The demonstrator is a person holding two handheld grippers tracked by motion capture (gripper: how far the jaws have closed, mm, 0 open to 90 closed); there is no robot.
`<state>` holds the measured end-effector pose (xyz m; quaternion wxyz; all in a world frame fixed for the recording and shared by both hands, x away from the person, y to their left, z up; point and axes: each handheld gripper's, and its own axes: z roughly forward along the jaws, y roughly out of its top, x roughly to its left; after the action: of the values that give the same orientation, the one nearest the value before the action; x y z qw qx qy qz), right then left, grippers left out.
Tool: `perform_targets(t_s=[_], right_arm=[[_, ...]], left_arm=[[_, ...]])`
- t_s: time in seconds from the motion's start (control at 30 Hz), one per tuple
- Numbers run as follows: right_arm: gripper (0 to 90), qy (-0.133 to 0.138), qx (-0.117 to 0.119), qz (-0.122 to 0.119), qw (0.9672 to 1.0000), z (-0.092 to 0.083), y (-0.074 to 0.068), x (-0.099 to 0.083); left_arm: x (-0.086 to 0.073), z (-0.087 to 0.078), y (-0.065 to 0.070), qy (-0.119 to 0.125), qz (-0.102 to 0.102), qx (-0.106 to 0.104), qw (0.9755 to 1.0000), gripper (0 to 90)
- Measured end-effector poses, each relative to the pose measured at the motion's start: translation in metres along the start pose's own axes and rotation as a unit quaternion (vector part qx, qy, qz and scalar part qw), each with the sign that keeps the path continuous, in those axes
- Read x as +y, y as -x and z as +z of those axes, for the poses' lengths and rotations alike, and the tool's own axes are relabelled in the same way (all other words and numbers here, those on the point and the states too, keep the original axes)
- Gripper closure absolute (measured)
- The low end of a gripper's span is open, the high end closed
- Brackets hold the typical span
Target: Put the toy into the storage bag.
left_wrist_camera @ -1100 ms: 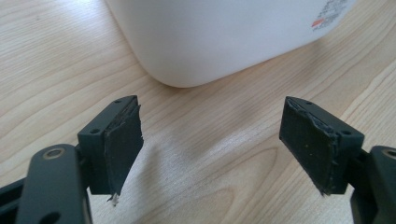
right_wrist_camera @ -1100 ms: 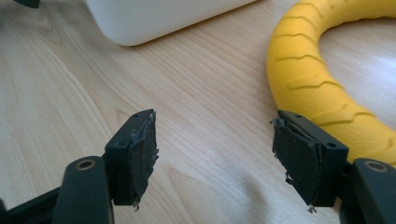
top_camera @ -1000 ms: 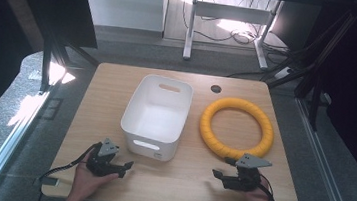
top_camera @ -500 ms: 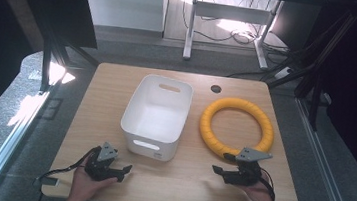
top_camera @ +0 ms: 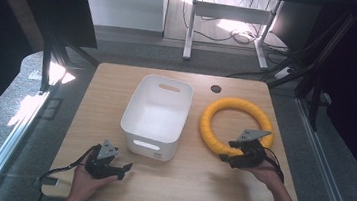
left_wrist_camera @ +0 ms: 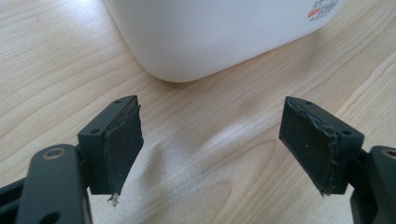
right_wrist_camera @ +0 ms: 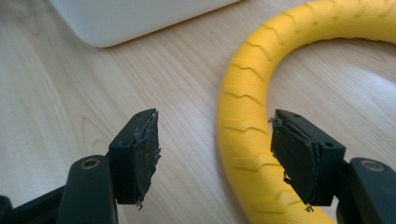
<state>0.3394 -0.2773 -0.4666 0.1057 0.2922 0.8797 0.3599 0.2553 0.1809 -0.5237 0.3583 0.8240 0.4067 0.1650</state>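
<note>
1. Jaws of the right gripper (top_camera: 227,152) stand wide apart above the near rim of the yellow ring (top_camera: 236,126), having just been closing slightly, and grip nothing.
2. Yellow ring lies flat on the wooden table (top_camera: 188,182), right of the white bin (top_camera: 156,115).
3. Left gripper (top_camera: 120,171) rests near the bin's front corner, jaws wide and empty.

Black tongs (top_camera: 228,152) w/ frayed rubber pads (right_wrist_camera: 299,158), screw holes, grey triangular plate, black cable.
</note>
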Motion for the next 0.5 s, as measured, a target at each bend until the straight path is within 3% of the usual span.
perform_targets(t_s=[0.27,0.5], right_arm=[[32.6,-0.023,-0.008,0.003,0.9997,0.001,0.013,0.005],[32.3,-0.053,-0.003,-0.015,0.9985,0.005,0.014,0.018]], left_arm=[[0.004,0.003,-0.002,0.006,-0.003,-0.005,1.0,21.6],[0.004,0.002,-0.003,0.007,-0.002,-0.004,1.0,21.7]])
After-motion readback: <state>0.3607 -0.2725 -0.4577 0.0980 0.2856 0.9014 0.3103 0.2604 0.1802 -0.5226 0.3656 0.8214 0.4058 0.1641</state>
